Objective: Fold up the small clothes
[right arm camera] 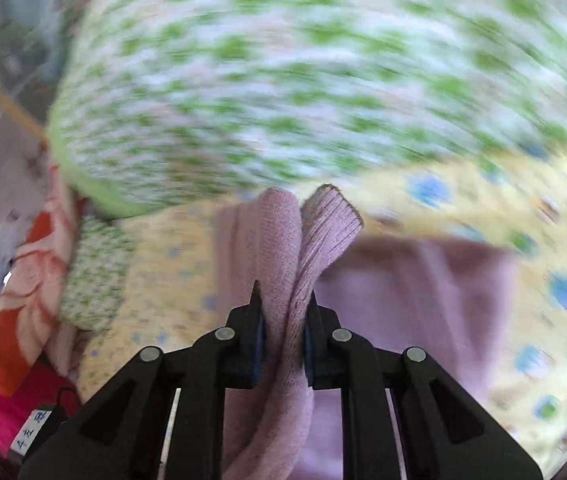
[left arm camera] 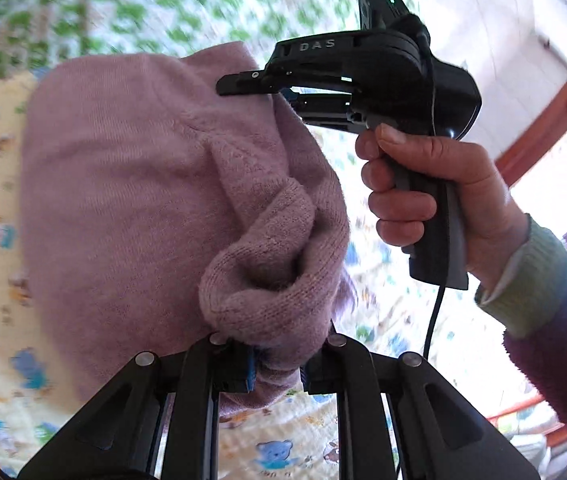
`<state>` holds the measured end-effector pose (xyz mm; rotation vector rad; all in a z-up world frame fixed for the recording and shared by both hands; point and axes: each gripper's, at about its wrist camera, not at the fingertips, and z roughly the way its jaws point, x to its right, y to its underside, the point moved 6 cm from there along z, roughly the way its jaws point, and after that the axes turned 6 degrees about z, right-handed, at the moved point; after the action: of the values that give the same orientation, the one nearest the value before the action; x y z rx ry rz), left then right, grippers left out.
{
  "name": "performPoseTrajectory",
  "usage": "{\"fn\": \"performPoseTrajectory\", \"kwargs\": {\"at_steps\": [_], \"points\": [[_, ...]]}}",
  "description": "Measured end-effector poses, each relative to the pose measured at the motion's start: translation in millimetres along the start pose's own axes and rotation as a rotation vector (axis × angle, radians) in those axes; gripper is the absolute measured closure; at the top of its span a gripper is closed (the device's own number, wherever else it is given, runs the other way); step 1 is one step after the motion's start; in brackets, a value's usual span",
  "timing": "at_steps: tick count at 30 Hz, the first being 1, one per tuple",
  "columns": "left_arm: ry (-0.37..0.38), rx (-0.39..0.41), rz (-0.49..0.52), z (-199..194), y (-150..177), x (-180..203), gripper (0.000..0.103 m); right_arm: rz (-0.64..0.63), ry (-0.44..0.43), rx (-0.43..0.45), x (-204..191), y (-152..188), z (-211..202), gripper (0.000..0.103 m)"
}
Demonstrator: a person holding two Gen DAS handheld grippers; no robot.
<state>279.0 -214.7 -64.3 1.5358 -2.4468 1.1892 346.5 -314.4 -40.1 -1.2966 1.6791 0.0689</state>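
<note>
My left gripper (left arm camera: pixel 275 364) is clenched on a bunched fold of the pink sweater (left arm camera: pixel 143 184); my right gripper (right arm camera: pixel 283 336) pinches its ribbed hem (right arm camera: pixel 331 220). The sweater hangs over the yellow printed bedsheet (right arm camera: pixel 523 280), green floral quilt (right arm camera: pixel 283 80) beyond.

A: What is the garment?

B: A small mauve knitted sweater (left arm camera: pixel 123 184), soft and slightly fuzzy, plain knit over the body with a ribbed band at one edge (right arm camera: pixel 329 224).

A: How does it lie?

B: It is lifted and bunched, not flat. In the left wrist view its broad body hangs spread above the yellow printed bedding, with a thick roll of knit (left arm camera: pixel 267 280) gathered at the near end. In the right wrist view two layers stand up side by side, a smooth fold and the ribbed edge, touching each other.

A: And the rest?

B: A flatter mauve panel (right arm camera: pixel 415 292) trails off to the right, blurred.
</note>
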Motion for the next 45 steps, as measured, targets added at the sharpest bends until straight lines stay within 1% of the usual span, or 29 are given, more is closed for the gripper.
{"fn": "performPoseTrajectory", "kwargs": {"at_steps": [1,2,4,6,8,10,12,13,14,15,16,17,18,21,24,26,27,31,33,36,37,38,39,41,43,45], "points": [[-0.012,-0.022,0.025,11,3,6,0.089,0.011,0.034,0.000,18,5,-1,0.086],[-0.019,-0.036,0.040,17,5,10,0.089,0.023,0.049,0.003,33,9,-2,0.086],[-0.020,-0.045,0.055,23,5,14,0.089,0.058,0.050,0.017,53,15,-5,0.086],[-0.020,-0.053,0.051,28,2,16,0.089,0.075,0.026,0.042,61,15,-11,0.087],[-0.015,-0.060,0.046,35,-1,17,0.089,0.062,0.007,0.066,60,13,-15,0.087],[-0.032,-0.077,0.055,45,-1,18,0.088,0.048,0.022,0.069,60,14,-15,0.087],[-0.052,-0.110,0.036,59,1,14,0.087,0.043,0.052,0.054,65,14,-10,0.087],[-0.050,-0.122,0.023,61,4,16,0.084,0.053,0.065,0.045,66,17,-6,0.086],[-0.047,-0.129,0.012,64,4,16,0.076,0.067,0.081,0.041,69,19,-3,0.085],[-0.041,-0.135,0.000,65,3,16,0.071,0.071,0.100,0.040,72,20,-1,0.081],[-0.028,-0.140,-0.011,64,4,16,0.063,0.069,0.122,0.042,73,20,-1,0.079],[-0.017,-0.136,-0.015,61,5,17,0.060,0.073,0.139,0.044,74,21,-3,0.071],[-0.015,-0.128,-0.010,56,6,19,0.058,0.081,0.154,0.048,75,22,-7,0.068],[-0.034,-0.117,0.009,37,16,26,0.048,0.099,0.179,0.098,74,26,-31,0.067],[-0.026,-0.097,-0.008,22,25,26,0.046,0.129,0.193,0.137,71,39,-57,0.066],[-0.029,-0.078,-0.028,10,35,22,0.041,0.146,0.196,0.158,64,52,-73,0.066],[-0.033,-0.073,-0.038,5,42,18,0.041,0.150,0.196,0.165,59,61,-79,0.065],[-0.040,-0.072,-0.137,-13,66,-3,0.041,0.158,0.195,0.169,39,94,-93,0.060],[-0.068,-0.069,-0.181,-21,74,-12,0.041,0.156,0.182,0.157,28,107,-94,0.060],[-0.115,-0.072,-0.230,-28,75,-23,0.041,0.143,0.133,0.136,12,122,-90,0.060],[-0.148,-0.075,-0.251,-32,75,-29,0.041,0.135,0.124,0.126,9,125,-87,0.060],[-0.164,-0.076,-0.261,-40,73,-25,0.041,0.124,0.113,0.114,5,128,-83,0.060],[-0.185,-0.078,-0.277,-46,77,-32,0.041,0.113,0.100,0.099,2,130,-78,0.059],[-0.247,-0.088,-0.294,-54,75,-41,0.037,0.086,0.098,0.072,0,133,-70,0.059],[-0.310,-0.082,-0.319,-62,73,-50,0.034,0.062,0.105,0.065,2,133,-64,0.057],[-0.331,-0.060,-0.348,-71,70,-56,0.029,0.071,0.103,0.047,9,133,-59,0.056]]}}
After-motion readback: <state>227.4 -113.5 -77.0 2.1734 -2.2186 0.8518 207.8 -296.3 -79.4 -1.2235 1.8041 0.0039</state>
